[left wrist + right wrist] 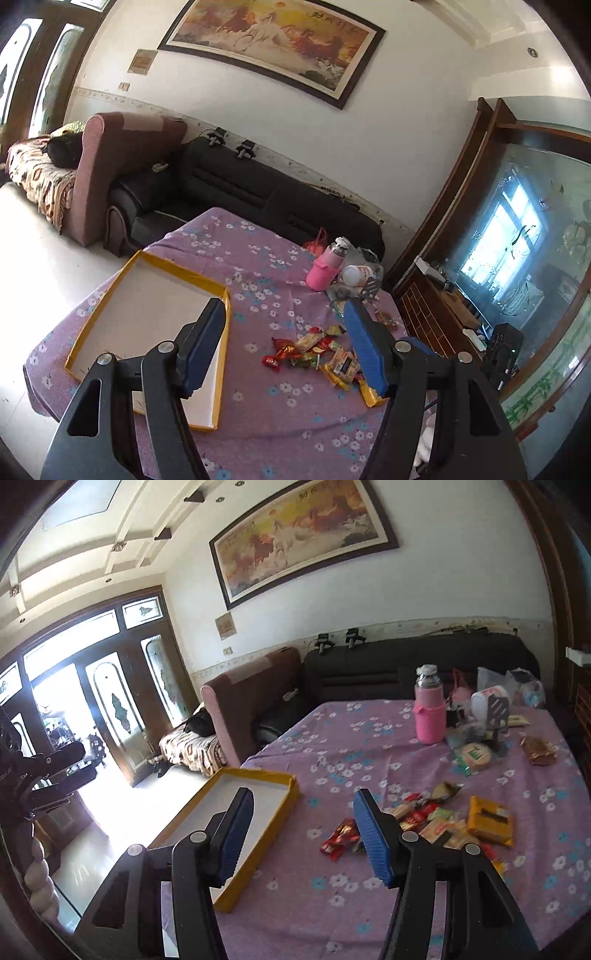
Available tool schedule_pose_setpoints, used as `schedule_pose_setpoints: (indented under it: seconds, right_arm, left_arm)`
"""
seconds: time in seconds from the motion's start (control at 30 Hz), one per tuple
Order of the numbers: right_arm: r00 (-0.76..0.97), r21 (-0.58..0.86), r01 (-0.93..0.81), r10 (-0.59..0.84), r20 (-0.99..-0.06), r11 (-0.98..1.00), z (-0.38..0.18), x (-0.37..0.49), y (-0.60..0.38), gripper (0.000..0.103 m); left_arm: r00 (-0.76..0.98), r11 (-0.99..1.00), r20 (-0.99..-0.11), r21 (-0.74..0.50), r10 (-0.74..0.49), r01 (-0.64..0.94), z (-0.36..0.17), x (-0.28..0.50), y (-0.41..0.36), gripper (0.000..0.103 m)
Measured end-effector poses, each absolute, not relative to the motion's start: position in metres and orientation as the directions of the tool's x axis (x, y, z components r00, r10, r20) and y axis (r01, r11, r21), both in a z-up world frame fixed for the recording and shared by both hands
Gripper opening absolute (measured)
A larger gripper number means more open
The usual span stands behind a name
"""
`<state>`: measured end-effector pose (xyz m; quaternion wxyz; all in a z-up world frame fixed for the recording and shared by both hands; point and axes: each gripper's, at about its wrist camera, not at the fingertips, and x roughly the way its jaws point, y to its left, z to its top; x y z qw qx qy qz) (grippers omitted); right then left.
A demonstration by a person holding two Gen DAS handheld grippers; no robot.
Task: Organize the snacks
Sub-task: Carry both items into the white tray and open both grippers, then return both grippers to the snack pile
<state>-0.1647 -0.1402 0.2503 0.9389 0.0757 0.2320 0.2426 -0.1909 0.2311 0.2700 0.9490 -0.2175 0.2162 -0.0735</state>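
A pile of wrapped snacks (317,350) lies on the purple flowered tablecloth (258,258), right of a shallow yellow-rimmed tray (147,306) with a white bottom. My left gripper (284,328) is open and empty, held above the table between the tray and the pile. In the right wrist view the same snacks (436,819) lie right of the tray (258,775), with a yellow packet (489,819) at the pile's right. My right gripper (303,812) is open and empty above the cloth, between the tray and the snacks.
A pink bottle (428,709), plastic bags and a white jar (487,698) stand at the table's far side, with a round green-labelled snack (474,757) and a brown packet (539,751) near them. A black sofa (240,184) stands behind the table.
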Motion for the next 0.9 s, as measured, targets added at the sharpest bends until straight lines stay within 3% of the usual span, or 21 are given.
schedule_pose_setpoints:
  seconds: [0.13,0.23,0.57,0.73,0.9]
  right_arm:
    - [0.826,0.263,-0.376,0.450,-0.340,0.889,0.280,-0.179,-0.194,0.069]
    - [0.847,0.264,-0.327,0.405,-0.343,0.908,0.268,-0.180,-0.222,0.077]
    - [0.737,0.419,-0.118,0.362,-0.570,0.900,0.133,-0.123,-0.289,0.076]
    - [0.653,0.456,-0.115,0.413,-0.635,0.883,0.099,-0.086,-0.281,0.076]
    - [0.599,0.507,-0.067,0.441,-0.668,0.859,0.083,-0.047,-0.250,0.076]
  left_arm:
    - [0.890,0.891,-0.363,-0.444,-0.275,0.094,0.292,-0.185,0.213,0.074]
    - [0.879,0.896,-0.388,-0.434,-0.277,0.091,0.279,-0.170,0.197,0.080]
    - [0.696,0.903,-0.629,-0.426,-0.346,0.064,0.164,-0.082,0.143,0.080]
    - [0.607,0.921,-0.724,-0.388,-0.329,0.036,0.118,-0.037,0.121,0.080]
    - [0.574,0.933,-0.758,-0.358,-0.311,0.034,0.092,0.000,0.109,0.080]
